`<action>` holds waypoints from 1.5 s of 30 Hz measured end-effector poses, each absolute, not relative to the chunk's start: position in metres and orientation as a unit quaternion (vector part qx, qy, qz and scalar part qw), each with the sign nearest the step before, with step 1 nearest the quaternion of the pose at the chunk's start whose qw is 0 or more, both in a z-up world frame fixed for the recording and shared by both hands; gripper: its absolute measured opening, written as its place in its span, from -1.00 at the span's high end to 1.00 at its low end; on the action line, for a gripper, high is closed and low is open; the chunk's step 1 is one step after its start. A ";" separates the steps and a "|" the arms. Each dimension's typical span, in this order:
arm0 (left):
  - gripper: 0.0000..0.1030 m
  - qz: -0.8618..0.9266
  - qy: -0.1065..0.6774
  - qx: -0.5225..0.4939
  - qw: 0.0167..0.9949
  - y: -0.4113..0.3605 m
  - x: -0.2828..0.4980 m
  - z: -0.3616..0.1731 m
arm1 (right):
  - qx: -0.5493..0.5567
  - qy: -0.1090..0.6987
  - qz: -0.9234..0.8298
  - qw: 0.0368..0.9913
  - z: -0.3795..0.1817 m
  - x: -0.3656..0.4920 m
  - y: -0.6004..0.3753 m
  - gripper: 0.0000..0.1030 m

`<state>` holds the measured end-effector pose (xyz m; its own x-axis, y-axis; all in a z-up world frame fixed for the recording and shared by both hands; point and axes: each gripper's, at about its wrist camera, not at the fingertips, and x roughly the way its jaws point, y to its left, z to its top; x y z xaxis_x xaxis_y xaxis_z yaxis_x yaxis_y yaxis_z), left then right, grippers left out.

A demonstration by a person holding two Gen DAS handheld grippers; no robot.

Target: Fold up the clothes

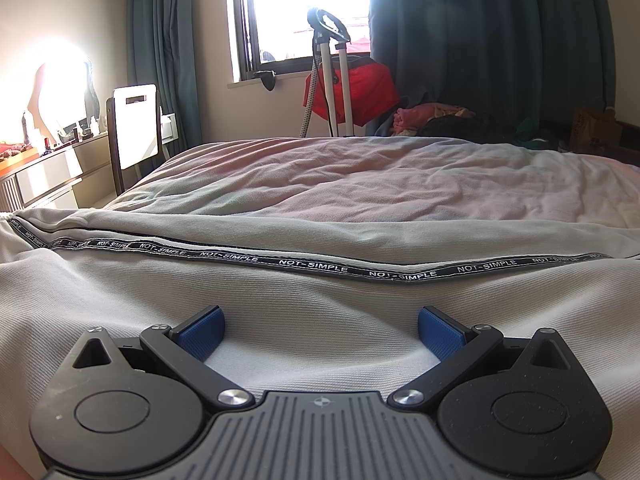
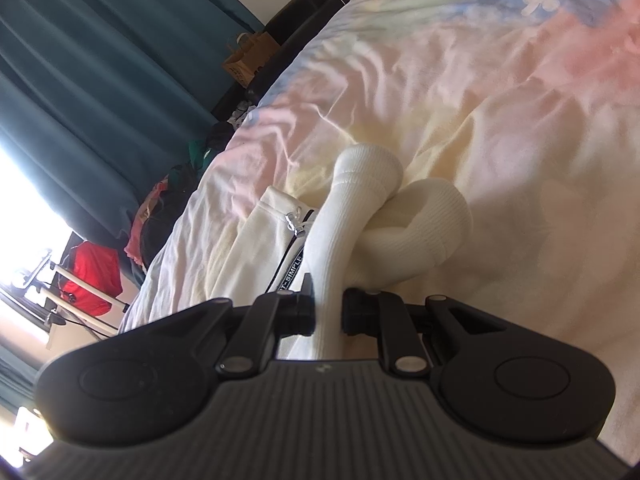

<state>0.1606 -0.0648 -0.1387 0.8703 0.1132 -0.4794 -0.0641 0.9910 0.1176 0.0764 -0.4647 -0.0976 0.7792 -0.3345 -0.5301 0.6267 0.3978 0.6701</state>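
Observation:
A white zip jacket (image 1: 320, 304) with black "NOT-SIMPLE" zipper tape (image 1: 312, 266) lies flat on the bed. My left gripper (image 1: 320, 330) is open, its blue pads (image 1: 204, 334) resting on the jacket's body, holding nothing. In the right wrist view my right gripper (image 2: 328, 312) is shut on a white ribbed sleeve (image 2: 360, 200) of the jacket. The sleeve's cuff curls upward, and the other cuff (image 2: 436, 220) loops beside it. The zipper pull (image 2: 295, 220) shows to the left.
The pastel bedsheet (image 1: 360, 176) spreads beyond the jacket. Behind the bed stand a garment steamer (image 1: 332, 80), a red bag (image 1: 360, 92), a clothes pile (image 1: 432, 118) and teal curtains (image 1: 500, 40). A chair (image 1: 134, 128) and dresser (image 1: 48, 168) stand left.

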 end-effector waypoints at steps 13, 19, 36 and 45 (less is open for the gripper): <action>-1.00 0.046 0.251 0.049 0.966 -0.065 0.160 -0.139 | 0.478 0.157 -0.290 0.814 -0.101 0.074 -0.467 0.71; -1.00 0.045 0.251 0.048 0.966 -0.065 0.160 -0.139 | 0.476 0.159 -0.294 0.814 -0.099 0.074 -0.465 0.71; -1.00 0.046 0.251 0.048 0.966 -0.065 0.160 -0.139 | 0.495 0.157 -0.288 0.804 -0.102 0.069 -0.469 0.71; -1.00 0.046 0.250 0.048 0.966 -0.065 0.160 -0.139 | 0.488 0.146 -0.285 0.812 -0.099 0.068 -0.466 0.71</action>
